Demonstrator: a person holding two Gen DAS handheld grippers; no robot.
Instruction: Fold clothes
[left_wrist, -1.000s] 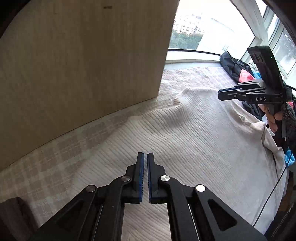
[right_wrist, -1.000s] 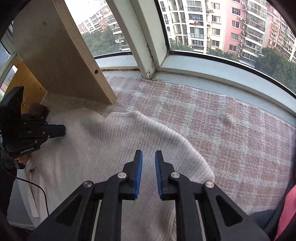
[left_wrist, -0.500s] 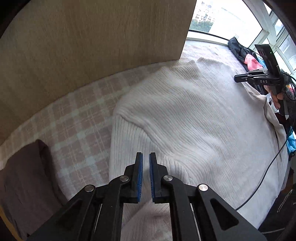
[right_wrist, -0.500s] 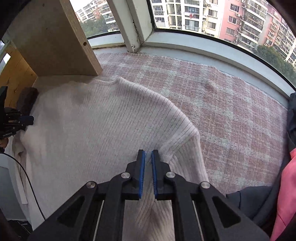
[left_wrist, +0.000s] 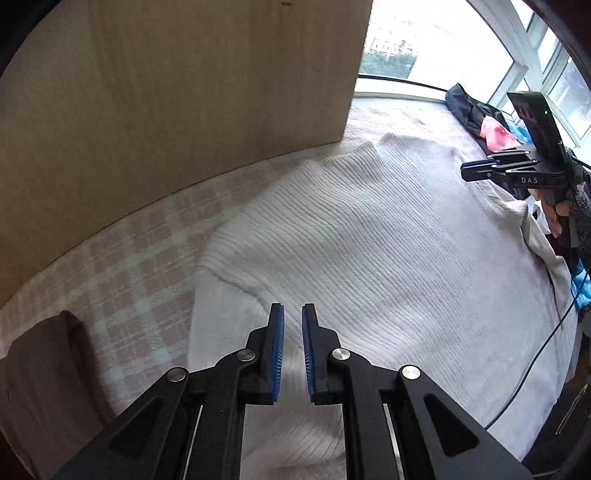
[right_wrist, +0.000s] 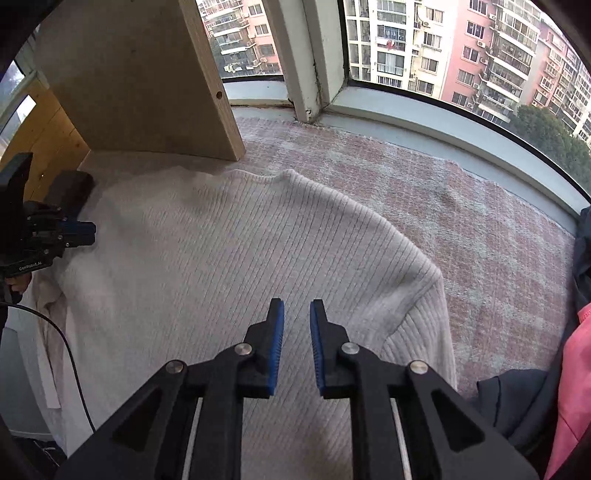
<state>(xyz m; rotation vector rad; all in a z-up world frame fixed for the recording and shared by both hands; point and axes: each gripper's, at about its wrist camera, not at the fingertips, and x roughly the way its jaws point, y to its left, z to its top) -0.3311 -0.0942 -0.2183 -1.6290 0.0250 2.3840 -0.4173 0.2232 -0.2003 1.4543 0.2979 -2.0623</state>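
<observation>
The left tool (left_wrist: 292, 308) hangs with its jaws a narrow slit apart and nothing between them. The right tool (right_wrist: 296, 304) has just been opening its jaws, which are also narrow and empty. Both hover over the cream ribbed sweater (left_wrist: 369, 258), spread flat on the plaid blanket (right_wrist: 461, 206). The tools hide its near edge. At two o'clock from the left tool, a dark-and-pink clothes heap (left_wrist: 476, 118) is hard to make out.

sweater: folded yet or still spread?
Spread. The white sweater lies flat on the plaid blanket, shoulders and sleeve tops out to both sides, no fold laid over its body.

Cream ribbed sweater (left_wrist: 369, 236) (spread flat)
</observation>
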